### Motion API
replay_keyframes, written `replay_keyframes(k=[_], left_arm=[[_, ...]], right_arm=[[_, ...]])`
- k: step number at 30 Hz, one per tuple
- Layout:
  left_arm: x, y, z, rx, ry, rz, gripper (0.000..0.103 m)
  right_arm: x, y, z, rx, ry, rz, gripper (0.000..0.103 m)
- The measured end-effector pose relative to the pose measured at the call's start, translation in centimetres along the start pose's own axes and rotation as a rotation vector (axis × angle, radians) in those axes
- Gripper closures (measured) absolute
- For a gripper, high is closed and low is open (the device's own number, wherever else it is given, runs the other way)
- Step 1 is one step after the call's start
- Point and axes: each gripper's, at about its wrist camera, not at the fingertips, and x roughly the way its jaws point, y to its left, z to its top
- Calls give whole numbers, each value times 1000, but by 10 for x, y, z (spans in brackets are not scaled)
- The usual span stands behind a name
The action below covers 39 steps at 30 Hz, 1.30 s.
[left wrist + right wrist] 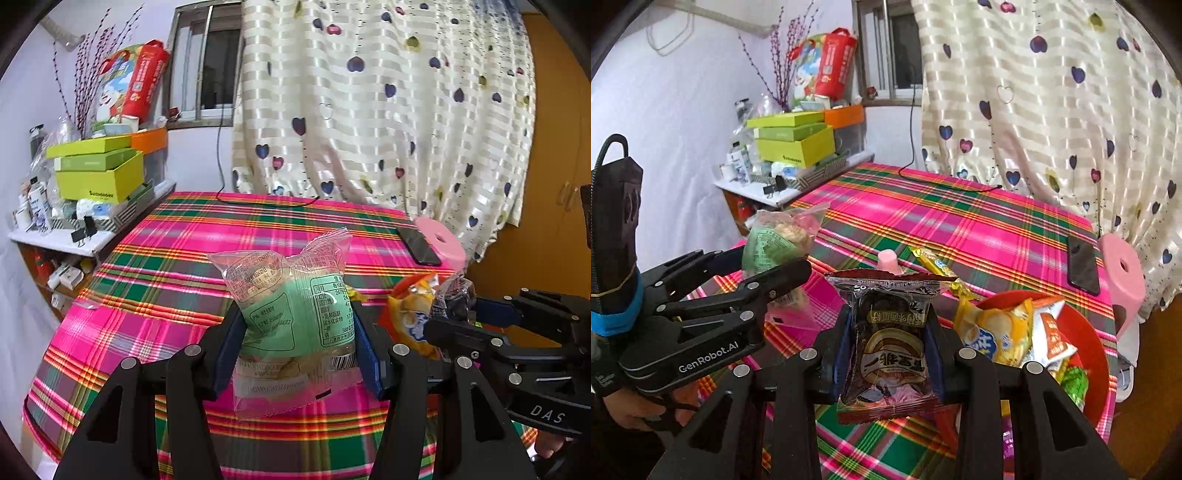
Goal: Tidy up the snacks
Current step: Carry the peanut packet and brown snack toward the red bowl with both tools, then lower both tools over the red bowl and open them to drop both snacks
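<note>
Now L gripper [297,343] jaws are pinched on a green pack [291,314], R gripper [890,347] jaws on a dark pack [892,332], both held above the plaid cloth [979,229]. Packs look light, crinkly, slippery w/ crushable pastry inside, so grip mid-body, gently. Red bowl [1097,354] of snacks sits just R.

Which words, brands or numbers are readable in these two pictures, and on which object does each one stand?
"GenRobot.AI": side of the left gripper.
"DAS": body of the right gripper.
Green snack packet: nutrition table and Chinese print, too small to read.
Dark snack packet: large Chinese characters, blurred.
Yellow-green box: small dark logo, unreadable.
</note>
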Motion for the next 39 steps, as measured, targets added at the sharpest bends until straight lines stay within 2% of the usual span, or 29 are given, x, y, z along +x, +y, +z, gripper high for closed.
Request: replay_keyframes(k=[15, 29, 39], left_arm=[[-8, -33, -3, 58, 3, -28, 47], [2, -52, -5, 85, 36, -51, 47], [20, -71, -8, 84, 98, -170, 47]], right_arm=[[-24, -17, -19, 51, -30, -10, 70], [-31, -36, -29, 98, -39, -22, 70], [-39, -70, -43, 170, -39, -74, 70]])
